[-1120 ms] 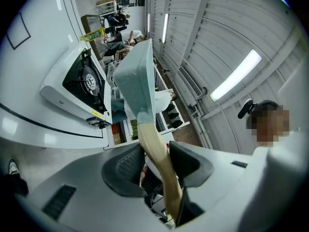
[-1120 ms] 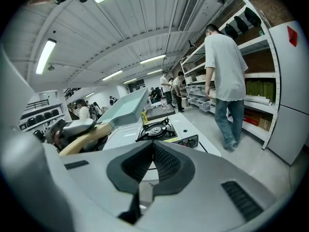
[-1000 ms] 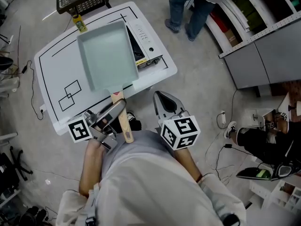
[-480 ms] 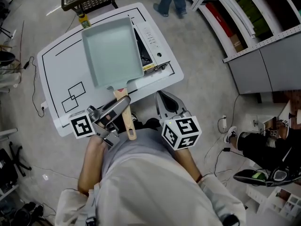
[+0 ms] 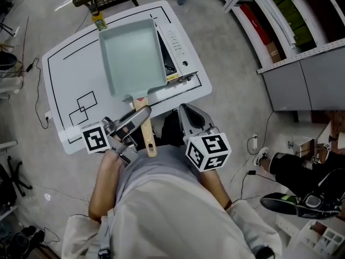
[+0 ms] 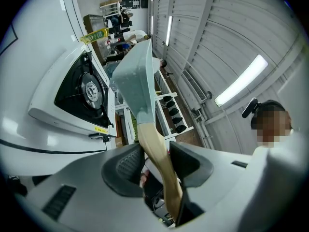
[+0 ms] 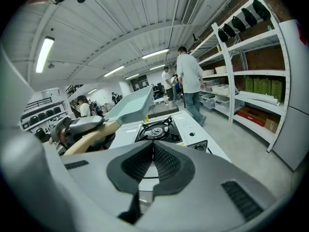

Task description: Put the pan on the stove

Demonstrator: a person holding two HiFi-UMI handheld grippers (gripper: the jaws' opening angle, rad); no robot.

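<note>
A: What changed over the last second?
B: Not much. In the head view the pan (image 5: pixel 132 55) and the table (image 5: pixel 67 90) have slid a bit up and right in frame together, so the person is edging in. Grip is the same as before: the left gripper (image 5: pixel 131 125) is clamped on the pan's wooden handle (image 5: pixel 145 136), lower centre-left.
A: Pan down yet?
B: No. The right gripper view has it raised at centre-left, with the burner (image 7: pixel 157 129) of the stove (image 7: pixel 188 124) fully bare beside it. In the left gripper view the pan hangs at upper centre and the stove is at left, apart from it.
A: Other tong?
B: The right gripper (image 5: pixel 187 115) has its jaws pressed together on nothing. It sits at lower centre, just off the table edge.
A: Meaning for the task?
B: Carry step, I'd judge. The approach is nearly done, and the pan has yet to go across over the burner and down. It's held only by the handle end, so it may sag or swing.
</note>
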